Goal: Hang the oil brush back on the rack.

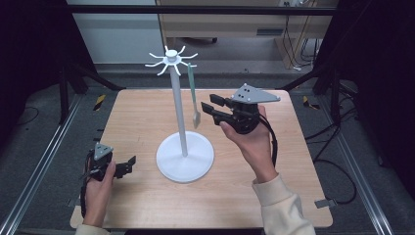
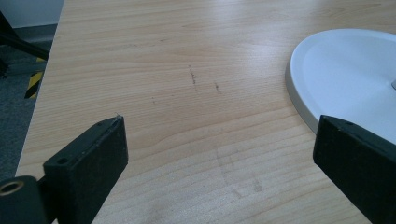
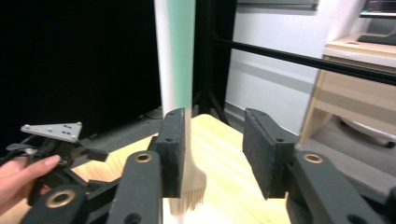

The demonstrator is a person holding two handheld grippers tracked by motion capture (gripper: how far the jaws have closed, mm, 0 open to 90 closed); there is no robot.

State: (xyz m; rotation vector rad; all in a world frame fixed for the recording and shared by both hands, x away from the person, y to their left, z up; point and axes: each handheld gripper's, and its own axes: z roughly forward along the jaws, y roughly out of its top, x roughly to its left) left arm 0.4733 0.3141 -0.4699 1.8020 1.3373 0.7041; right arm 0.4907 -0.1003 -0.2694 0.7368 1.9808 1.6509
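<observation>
while the green-handled fork [image 1: 194, 98] is hanging from a hook of the white stand [image 1: 182, 132] mid-table, the right gripper [image 1: 211, 108] is hovering just beside it, jaws apart, nothing clamped. left gripper [image 1: 128, 164] is sitting low near the stand's round base [image 2: 345, 74], jaws wide apart on bare wooden table [image 2: 177, 93].

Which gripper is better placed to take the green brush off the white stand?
The right gripper. Its open jaws are raised beside the hanging green brush, whose bristle end sits between them in the right gripper view. The left gripper rests low on the table by the stand's base.
</observation>
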